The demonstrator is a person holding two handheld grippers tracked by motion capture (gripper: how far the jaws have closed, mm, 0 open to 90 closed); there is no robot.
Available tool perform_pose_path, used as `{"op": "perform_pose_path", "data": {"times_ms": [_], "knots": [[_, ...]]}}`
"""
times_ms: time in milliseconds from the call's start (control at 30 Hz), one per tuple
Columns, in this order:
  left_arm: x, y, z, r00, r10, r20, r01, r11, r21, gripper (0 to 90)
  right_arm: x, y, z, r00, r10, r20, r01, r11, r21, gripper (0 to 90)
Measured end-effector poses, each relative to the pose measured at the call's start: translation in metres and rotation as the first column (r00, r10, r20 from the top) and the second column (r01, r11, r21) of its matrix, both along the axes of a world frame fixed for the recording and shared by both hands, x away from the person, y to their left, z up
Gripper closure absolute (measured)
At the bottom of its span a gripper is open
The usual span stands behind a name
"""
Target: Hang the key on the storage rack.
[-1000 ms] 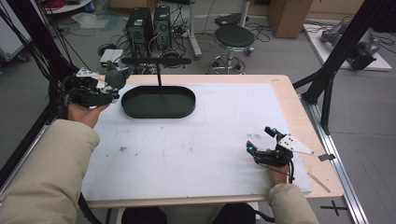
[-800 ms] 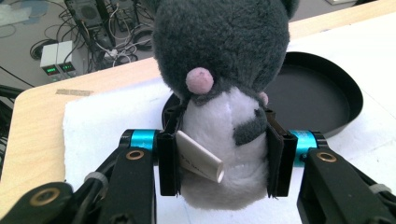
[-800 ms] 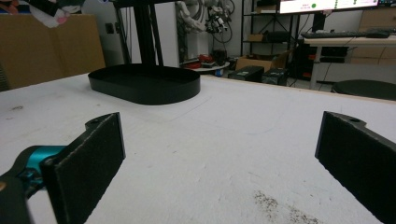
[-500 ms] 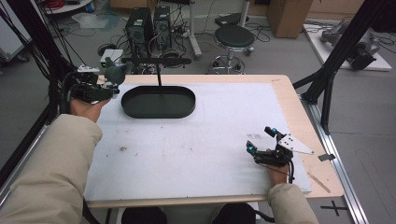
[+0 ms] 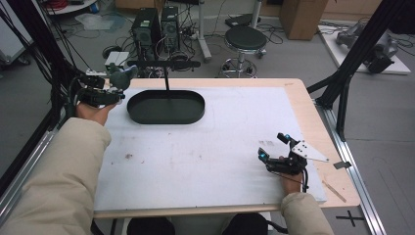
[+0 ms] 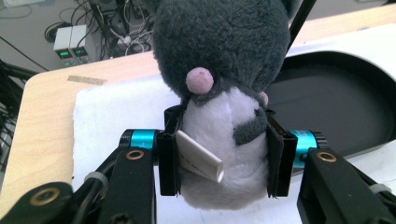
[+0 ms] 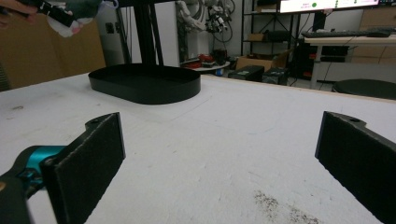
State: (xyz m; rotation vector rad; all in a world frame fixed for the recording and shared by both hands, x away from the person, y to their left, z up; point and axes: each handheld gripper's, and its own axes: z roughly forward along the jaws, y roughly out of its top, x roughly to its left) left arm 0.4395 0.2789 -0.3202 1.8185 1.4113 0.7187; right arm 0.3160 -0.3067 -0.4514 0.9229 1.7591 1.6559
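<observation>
Plush toy held at the far-left corner, right gripper idle

Table of pale wood is seen from above, most of its top covered by a white mat marked with a few dark specks. On the far-left part of the mat a black oval tray is set flat, with a thin black post rising behind it.

At the left edge a forearm in a beige sleeve is stretched forward, and the left gripper is carried above the table's far-left corner, just beside the tray's left end. In the left gripper view its jaws are pressed against both sides of a grey and white plush toy, so the toy is pinched at its white belly, with the grey head and a pink nose above. A white tag is seen sticking out of the toy by the left jaw.

Near the front-right corner the right gripper is held low over the mat, well apart from the tray. Its jaws are spread wide in the right gripper view, with nothing between them.
</observation>
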Motion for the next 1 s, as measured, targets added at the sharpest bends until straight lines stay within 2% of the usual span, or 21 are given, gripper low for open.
{"op": "perform_pose_path", "data": {"times_ms": [67, 100, 133, 200, 300, 400, 433, 467, 533, 567, 600, 633, 700, 733, 800, 833, 867, 900, 933, 967, 1000], "knots": [[0.001, -0.001, -0.001, 1.0000, -0.001, -0.005, 0.001, 0.9999, 0.015, 57.2, 0.000, 0.000, 0.000, 1.0000, 0.000, -0.001, 0.000, 1.000, 0.001, 0.6], [0.003, -0.002, -0.004, 0.9999, -0.008, -0.013, 0.009, 0.9988, 0.048, 57.2, 0.000, 0.000, 0.000, 1.0000, -0.001, 0.002, 0.001, 1.000, -0.001, 0.6], [0.003, -0.002, -0.004, 0.9999, -0.008, -0.013, 0.009, 0.9988, 0.048, 57.2, 0.000, 0.000, 0.000, 1.0000, -0.001, 0.002, 0.001, 1.000, -0.001, 0.6], [0.005, -0.004, -0.007, 0.9996, -0.010, -0.026, 0.013, 0.9957, 0.092, 57.0, 0.000, 0.000, 0.000, 1.0000, 0.000, 0.000, 0.000, 1.000, 0.000, 0.6], [0.008, -0.006, -0.011, 0.9994, -0.008, -0.035, 0.012, 0.9953, 0.097, 56.3, 0.000, 0.000, 0.000, 1.0000, 0.002, 0.006, -0.002, 1.000, -0.005, 0.6], [0.010, -0.008, -0.013, 0.9992, -0.020, -0.035, 0.024, 0.9923, 0.121, 54.5, 0.000, 0.000, 0.000, 1.0000, 0.001, 0.005, -0.001, 1.000, -0.005, 0.6], [0.010, -0.010, -0.014, 0.9990, -0.032, -0.031, 0.036, 0.9891, 0.143, 53.4, 0.000, 0.000, 0.000, 1.0000, 0.002, 0.008, -0.002, 1.000, -0.006, 0.6], [0.010, -0.010, -0.014, 0.9990, -0.032, -0.031, 0.036, 0.9891, 0.143, 52.0, 0.000, 0.001, 0.000, 1.0000, 0.002, 0.005, -0.002, 1.000, -0.005, 0.6], [0.009, -0.010, -0.017, 0.9967, -0.081, 0.006, 0.079, 0.9863, 0.145, 48.0, 0.000, 0.000, 0.000, 1.0000, 0.001, 0.008, -0.001, 1.000, -0.007, 0.6], [0.009, -0.010, -0.017, 0.9967, -0.081, 0.006, 0.079, 0.9863, 0.145, 45.2, 0.000, 0.000, 0.000, 1.0000, 0.002, 0.008, -0.002, 1.000, -0.006, 0.6], [0.007, -0.009, -0.019, 0.9922, -0.113, 0.052, 0.105, 0.9841, 0.144, 40.5, 0.000, 0.000, 0.000, 1.0000, 0.003, 0.008, -0.002, 1.000, -0.007, 0.6], [0.007, -0.008, -0.021, 0.9883, -0.133, 0.075, 0.122, 0.9833, 0.135, 34.1, 0.000, 0.000, 0.000, 1.0000, 0.001, 0.007, -0.001, 1.000, -0.009, 0.6], [0.009, -0.007, -0.024, 0.9868, -0.148, 0.066, 0.139, 0.9818, 0.130, 17.6, 0.000, 0.001, 0.000, 1.0000, 0.001, 0.004, -0.001, 1.000, -0.008, 0.6], [0.009, -0.007, -0.024, 0.9868, -0.148, 0.066, 0.139, 0.9818, 0.130, 12.4, 0.000, 0.001, 0.000, 1.0000, 0.002, 0.004, -0.002, 1.000, -0.008, 0.6], [0.009, -0.004, -0.026, 0.9842, -0.167, 0.059, 0.159, 0.9796, 0.124, 10.7, 0.000, 0.000, 0.000, 1.0000, 0.001, 0.007, -0.001, 1.000, -0.009, 0.6], [0.005, -0.001, -0.027, 0.9789, -0.179, 0.099, 0.169, 0.9801, 0.104, 8.5, 0.000, 0.000, 0.000, 1.0000, 0.001, 0.006, -0.001, 1.000, -0.008, 0.6], [0.002, 0.000, -0.027, 0.9758, -0.186, 0.115, 0.176, 0.9800, 0.093, 6.2, 0.000, 0.001, 0.000, 1.0000, 0.001, 0.005, -0.001, 1.000, -0.008, 0.6], [0.002, 0.000, -0.027, 0.9758, -0.186, 0.115, 0.176, 0.9800, 0.093, 5.8, 0.000, 0.001, 0.000, 1.0000, 0.000, 0.004, 0.000, 1.000, -0.007, 0.6], [-0.003, 0.003, -0.028, 0.9670, -0.212, 0.141, 0.204, 0.9764, 0.071, 5.7, 0.000, 0.001, 0.000, 1.0000, 0.001, -0.001, -0.001, 1.000, -0.006, 0.6], [-0.003, 0.003, -0.028, 0.9670, -0.212, 0.141, 0.204, 0.9764, 0.071, 3.7, 0.000, 0.001, 0.000, 1.0000, 0.003, 0.004, -0.003, 1.000, -0.009, 0.6], [-0.011, 0.006, -0.026, 0.9544, -0.239, 0.178, 0.236, 0.9709, 0.040, 1.7, 0.000, 0.001, 0.000, 1.0000, 0.002, 0.004, -0.002, 1.000, -0.015, 0.6]]}}
